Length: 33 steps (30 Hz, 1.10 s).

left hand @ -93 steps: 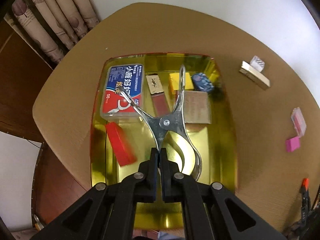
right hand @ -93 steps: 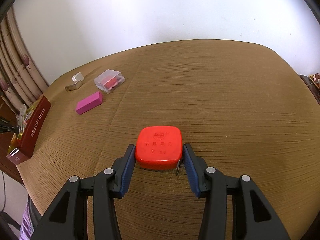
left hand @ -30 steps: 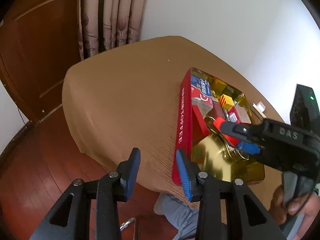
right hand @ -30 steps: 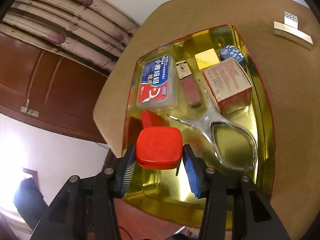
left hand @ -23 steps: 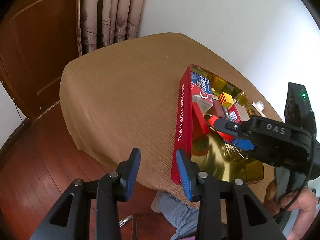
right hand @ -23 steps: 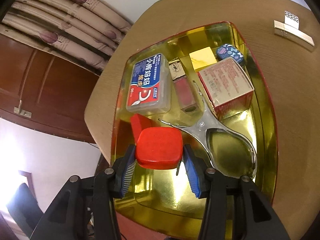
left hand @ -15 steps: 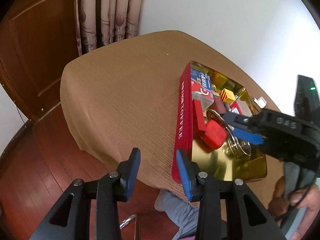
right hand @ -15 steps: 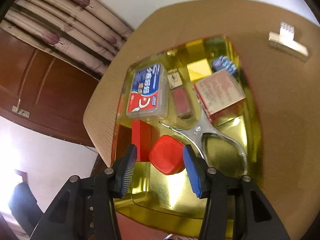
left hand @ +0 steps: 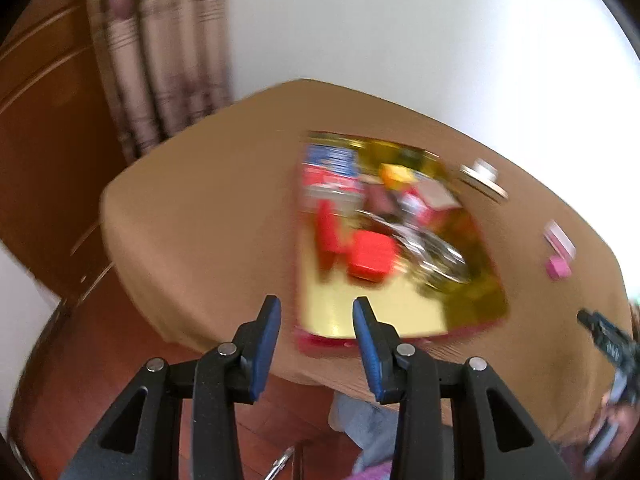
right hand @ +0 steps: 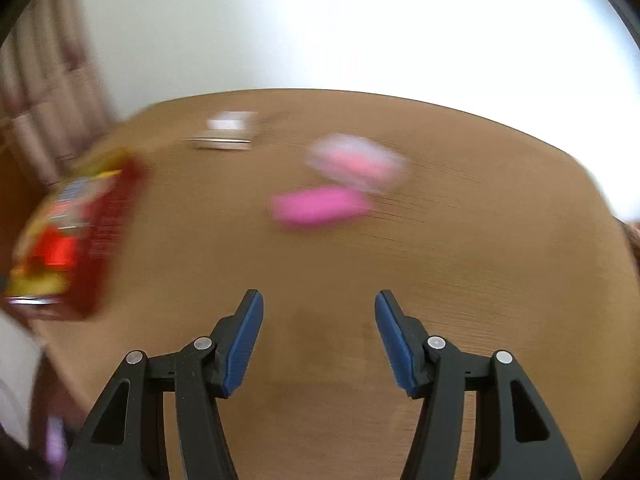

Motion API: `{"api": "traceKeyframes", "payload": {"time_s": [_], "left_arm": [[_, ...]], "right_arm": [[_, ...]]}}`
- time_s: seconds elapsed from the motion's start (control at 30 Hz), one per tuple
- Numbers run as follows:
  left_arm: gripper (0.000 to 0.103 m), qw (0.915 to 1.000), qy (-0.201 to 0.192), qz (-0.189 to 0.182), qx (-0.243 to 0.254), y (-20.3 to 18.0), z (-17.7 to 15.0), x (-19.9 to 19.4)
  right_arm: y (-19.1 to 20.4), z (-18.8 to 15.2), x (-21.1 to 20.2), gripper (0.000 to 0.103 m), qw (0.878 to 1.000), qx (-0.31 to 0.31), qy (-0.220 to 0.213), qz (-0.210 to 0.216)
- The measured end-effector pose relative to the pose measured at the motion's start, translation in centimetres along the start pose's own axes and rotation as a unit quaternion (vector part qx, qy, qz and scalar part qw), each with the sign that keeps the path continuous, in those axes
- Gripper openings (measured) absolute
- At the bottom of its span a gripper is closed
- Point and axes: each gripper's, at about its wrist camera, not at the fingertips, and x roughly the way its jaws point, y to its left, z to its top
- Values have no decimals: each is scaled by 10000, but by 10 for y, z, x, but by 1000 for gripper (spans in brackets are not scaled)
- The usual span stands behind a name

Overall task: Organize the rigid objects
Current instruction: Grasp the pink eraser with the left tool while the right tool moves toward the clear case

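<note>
Both views are motion-blurred; detail is limited.

Left gripper (left hand: 316,332): jaws parted, nothing between them. It sits at the bottom centre of its frame, over the near edge of the table (left hand: 208,216) and just short of the tin tray (left hand: 360,320). Judged idle, held back so it does not crowd the tray.

Tray: gold inside, red outer wall, centre of the left view. Contents, as far as blur allows: red square case (left hand: 372,256) on the gold floor toward the near left part, a red bar (left hand: 328,232) just left of it, scissors (left hand: 432,252) to its right, a blue-and-red box (left hand: 332,168) at the far left corner, and a yellow block (left hand: 394,174) beyond. The red case lies flat in the tray, apart from both grippers, so that item reads as sorted.

Right gripper (right hand: 318,328): jaws opening, spread wide, nothing between them. It points down at bare tabletop in the lower centre of its frame.

Still loose on the table in the right view: pink block (right hand: 316,206) at centre, clear box with pink contents (right hand: 356,160) just behind it, and a pale small object (right hand: 228,132) at upper left, too smeared to identify. The tray shows at that frame's left edge.

Judgement: the open right jaws facing the pink block suit it as the next pick. Risk: a low flat block may slide on the cloth unless the pads straddle it squarely.
</note>
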Motion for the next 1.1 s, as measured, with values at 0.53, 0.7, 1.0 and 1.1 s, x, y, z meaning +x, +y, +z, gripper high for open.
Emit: {"api": "traceKeyframes", "payload": {"time_s": [0.53, 0.7, 1.0, 1.1], "left_arm": [[41, 9214, 148, -1566, 3553, -278, 21, 35], [41, 8913, 308, -1627, 4220, -343, 44, 73], [41, 8357, 1480, -2048, 4877, -387, 47, 135], [41, 8271, 1587, -1907, 5044, -393, 47, 148]], "right_arm": [[-145, -32, 11, 76, 9944, 1024, -195, -199], [-151, -34, 7, 78, 9934, 1098, -288, 175], [-159, -39, 6, 81, 9885, 1319, -361, 651], [-158, -39, 6, 81, 9881, 1322, -354, 701]]}}
